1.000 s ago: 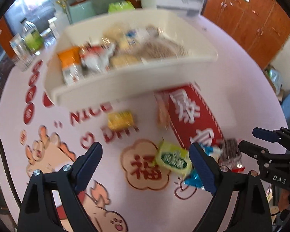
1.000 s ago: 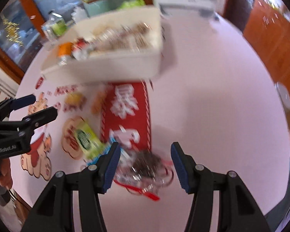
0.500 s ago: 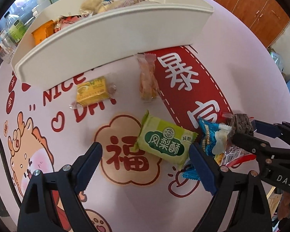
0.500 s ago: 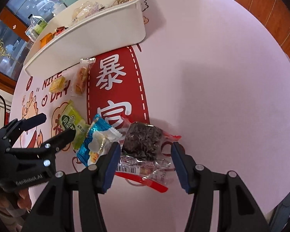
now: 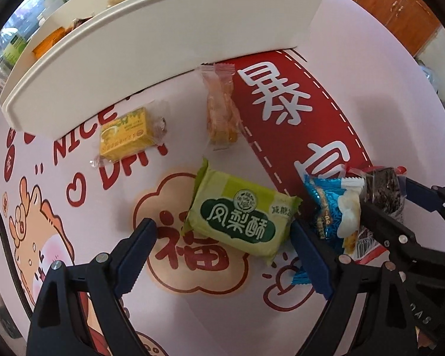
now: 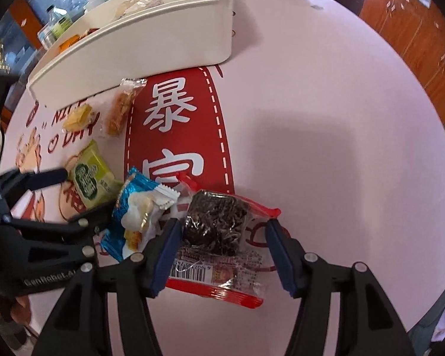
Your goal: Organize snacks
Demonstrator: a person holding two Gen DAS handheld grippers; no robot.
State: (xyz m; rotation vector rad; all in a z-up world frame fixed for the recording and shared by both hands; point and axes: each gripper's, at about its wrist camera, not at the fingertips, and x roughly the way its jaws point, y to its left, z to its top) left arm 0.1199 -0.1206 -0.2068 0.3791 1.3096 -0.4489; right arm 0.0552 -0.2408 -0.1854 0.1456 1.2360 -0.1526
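White snack bin holds several wrapped snacks; 5 packets lie outside. Left gripper jaws apart over green pineapple cake; right gripper jaws apart around dark snack packet.

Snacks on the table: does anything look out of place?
Yes. Five packets lie loose outside the white bin: yellow, orange, green, blue, and a dark one between the right claw's open jaws.
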